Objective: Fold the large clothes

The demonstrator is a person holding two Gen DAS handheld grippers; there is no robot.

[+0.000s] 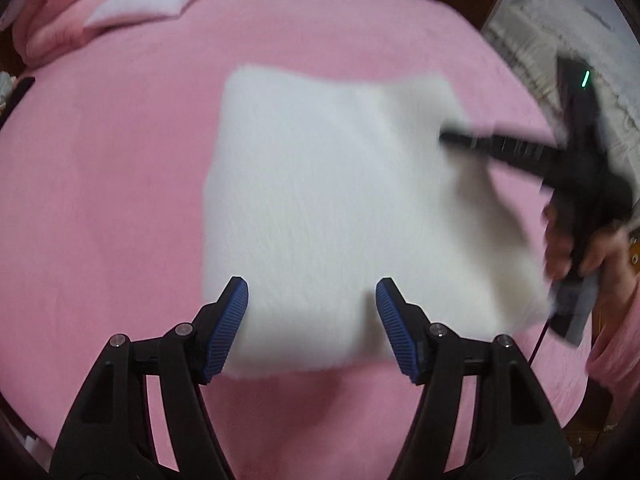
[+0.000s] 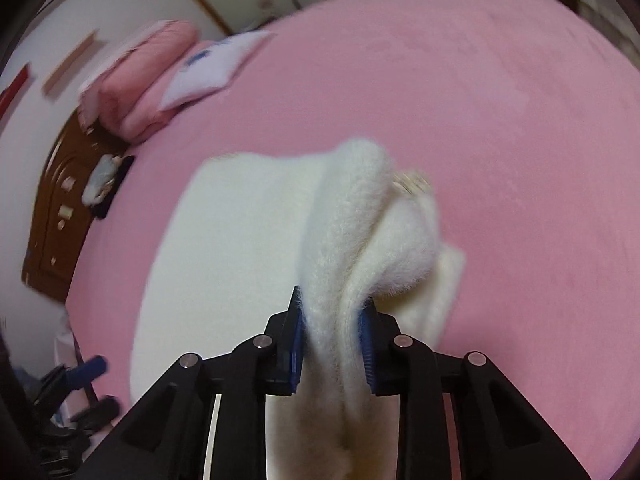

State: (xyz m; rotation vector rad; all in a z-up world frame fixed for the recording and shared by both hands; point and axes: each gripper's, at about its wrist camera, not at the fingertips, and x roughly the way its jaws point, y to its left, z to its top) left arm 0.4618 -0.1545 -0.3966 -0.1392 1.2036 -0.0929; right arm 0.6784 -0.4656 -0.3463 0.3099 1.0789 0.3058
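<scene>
On pink bed [image 1: 120, 200]: white garment [image 1: 320, 208] flat; left hand-held gripper [image 1: 312, 320] spread; right hand-held gripper [image 2: 332, 344] pinching garment edge.

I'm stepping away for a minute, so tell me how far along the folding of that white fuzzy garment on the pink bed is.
Partly done. The white garment already lies as a compact rectangle on the pink bed. In hand: the right gripper is shut on a bunched edge of it, lifted off the bed, while the left gripper is open over the near edge, holding nothing. Left: laying that held part down and smoothing the stack.
</scene>
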